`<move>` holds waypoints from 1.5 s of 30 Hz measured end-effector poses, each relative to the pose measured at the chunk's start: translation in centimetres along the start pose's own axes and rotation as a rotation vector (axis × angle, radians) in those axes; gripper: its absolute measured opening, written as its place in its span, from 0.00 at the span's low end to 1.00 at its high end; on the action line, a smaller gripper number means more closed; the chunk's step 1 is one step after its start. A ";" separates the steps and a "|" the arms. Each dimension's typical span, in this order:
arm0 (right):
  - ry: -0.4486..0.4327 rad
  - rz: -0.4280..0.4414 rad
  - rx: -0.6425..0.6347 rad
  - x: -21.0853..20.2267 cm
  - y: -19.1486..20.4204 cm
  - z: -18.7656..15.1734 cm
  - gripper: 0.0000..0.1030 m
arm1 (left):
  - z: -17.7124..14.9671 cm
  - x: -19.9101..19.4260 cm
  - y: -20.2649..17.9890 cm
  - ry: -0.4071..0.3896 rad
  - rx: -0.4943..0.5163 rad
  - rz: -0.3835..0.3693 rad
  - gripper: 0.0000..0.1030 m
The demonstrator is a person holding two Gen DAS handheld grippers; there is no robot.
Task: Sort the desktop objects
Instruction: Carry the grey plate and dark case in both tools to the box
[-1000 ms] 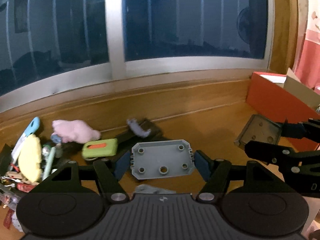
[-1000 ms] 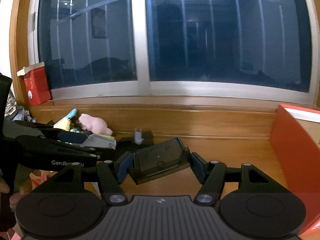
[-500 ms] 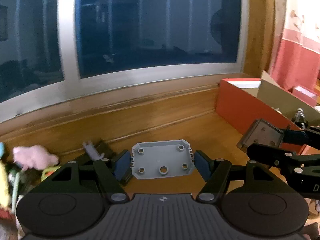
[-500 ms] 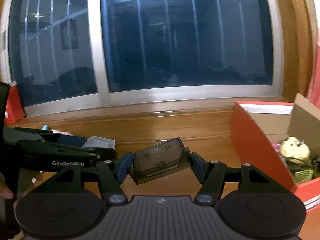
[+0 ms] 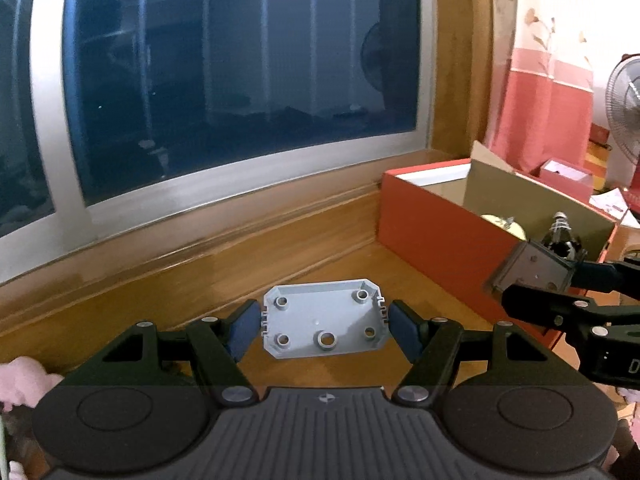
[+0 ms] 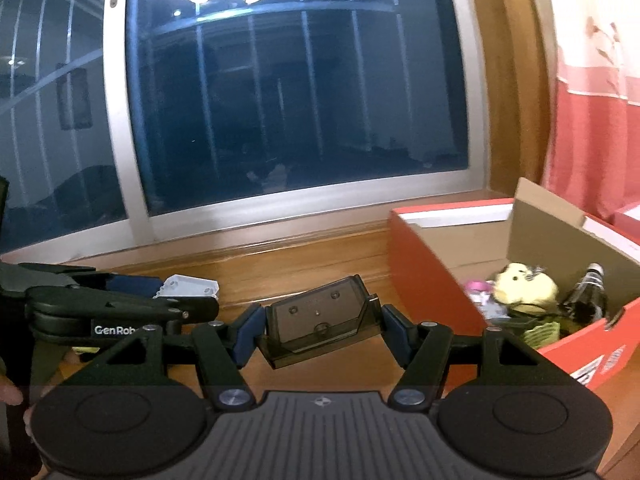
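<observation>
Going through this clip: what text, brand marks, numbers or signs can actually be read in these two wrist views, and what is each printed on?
"GenRob", cut off by the right gripper's finger: white lettering on the side of the left gripper, right wrist view.
"D", cut off at the picture edge: white letter on the body of the right gripper, left wrist view.
White printing on the front of the red box: too blurred to read.
Nothing else legible.

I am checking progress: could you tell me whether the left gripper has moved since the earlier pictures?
Yes. The left gripper, shut on the grey plate, has swung right toward the red box.
</observation>
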State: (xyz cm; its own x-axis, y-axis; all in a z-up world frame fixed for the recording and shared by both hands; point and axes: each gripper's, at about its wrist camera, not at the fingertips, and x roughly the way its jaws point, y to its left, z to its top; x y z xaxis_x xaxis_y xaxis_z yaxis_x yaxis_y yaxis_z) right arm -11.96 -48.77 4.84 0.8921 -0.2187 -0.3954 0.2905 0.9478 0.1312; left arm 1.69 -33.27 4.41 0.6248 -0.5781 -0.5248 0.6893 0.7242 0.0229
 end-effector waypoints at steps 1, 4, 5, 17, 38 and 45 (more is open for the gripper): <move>-0.002 -0.006 0.004 0.0 -0.3 0.1 0.64 | 0.1 0.1 -0.3 -0.002 0.004 -0.004 0.67; -0.007 -0.018 0.007 -0.1 -1.2 0.3 0.64 | 0.5 0.6 -1.2 -0.010 0.009 -0.015 0.67; -0.008 -0.020 0.007 -0.2 -1.5 0.3 0.64 | 0.6 0.8 -1.5 -0.012 0.009 -0.017 0.67; -0.022 -0.023 0.011 -0.7 -8.8 2.0 0.64 | 3.7 3.9 -8.0 -0.032 0.012 -0.011 0.67; -0.013 0.002 0.040 0.5 -25.1 4.4 0.64 | 7.9 9.8 -20.6 -0.029 0.036 0.013 0.67; 0.007 -0.036 0.065 1.2 -26.0 4.4 0.64 | 8.8 11.3 -21.5 -0.015 0.058 -0.017 0.67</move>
State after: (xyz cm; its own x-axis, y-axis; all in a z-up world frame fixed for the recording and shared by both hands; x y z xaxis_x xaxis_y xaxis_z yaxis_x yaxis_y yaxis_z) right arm -16.90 -74.72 4.90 0.8781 -0.2505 -0.4076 0.3446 0.9222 0.1755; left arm -2.83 -58.62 5.50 0.6179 -0.5959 -0.5129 0.7196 0.6915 0.0635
